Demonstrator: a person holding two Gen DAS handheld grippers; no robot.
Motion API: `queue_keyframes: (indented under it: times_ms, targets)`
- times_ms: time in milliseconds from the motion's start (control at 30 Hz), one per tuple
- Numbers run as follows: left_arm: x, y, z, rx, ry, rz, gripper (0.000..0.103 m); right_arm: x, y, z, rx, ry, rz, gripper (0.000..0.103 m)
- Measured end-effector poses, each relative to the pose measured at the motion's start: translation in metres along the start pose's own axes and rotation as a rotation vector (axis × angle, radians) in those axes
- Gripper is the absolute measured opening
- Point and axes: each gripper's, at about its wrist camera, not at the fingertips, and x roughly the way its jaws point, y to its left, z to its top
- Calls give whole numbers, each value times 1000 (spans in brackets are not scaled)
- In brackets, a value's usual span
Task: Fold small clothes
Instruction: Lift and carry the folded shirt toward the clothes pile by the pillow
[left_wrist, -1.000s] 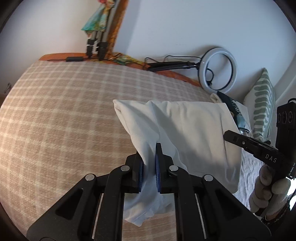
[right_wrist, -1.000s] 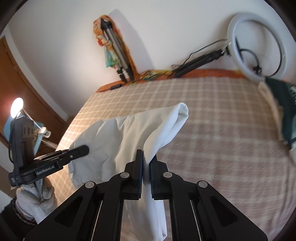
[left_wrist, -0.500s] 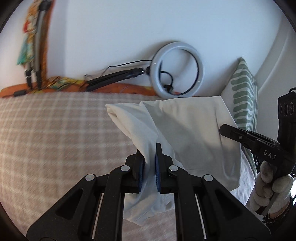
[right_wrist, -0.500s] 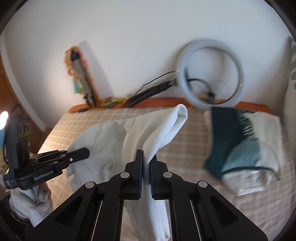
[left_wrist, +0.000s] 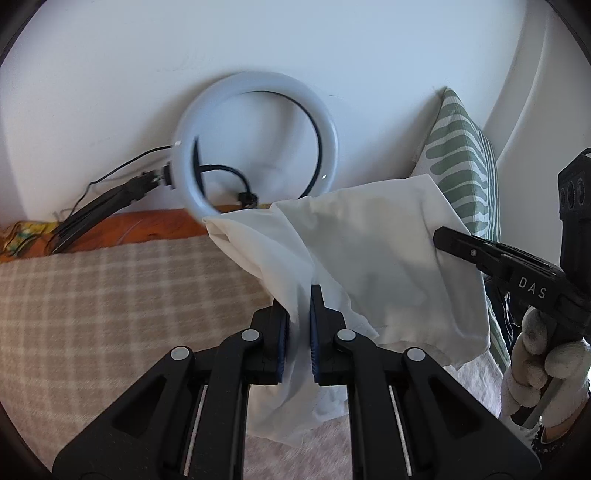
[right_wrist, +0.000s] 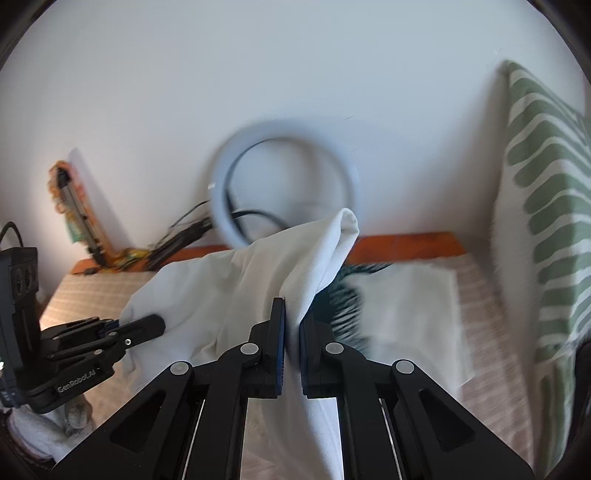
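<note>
A folded white garment hangs in the air between both grippers above the checked bed cover. My left gripper is shut on its left edge, and cloth hangs down between the blue pads. My right gripper is shut on the other edge of the same white garment. The right gripper also shows at the right of the left wrist view, and the left gripper at the left of the right wrist view, each pinching the cloth.
A folded white and dark green patterned garment lies on the bed by the green striped pillow. A ring light leans on the white wall behind the orange bed edge. A tripod stands at the far left.
Both grippers have swung to the right with the white garment held between them, from the open bed toward the ring light, the pillow and the folded garment.
</note>
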Motion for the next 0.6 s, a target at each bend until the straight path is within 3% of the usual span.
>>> queue_keyframes:
  times_ms: [367, 600]
  targets:
    - [64, -47, 13, 88, -6, 35, 8, 26, -72, 9, 75, -36, -52, 5]
    - [97, -45, 1, 81, 44, 64, 8, 56, -98, 3, 57, 17, -122, 4]
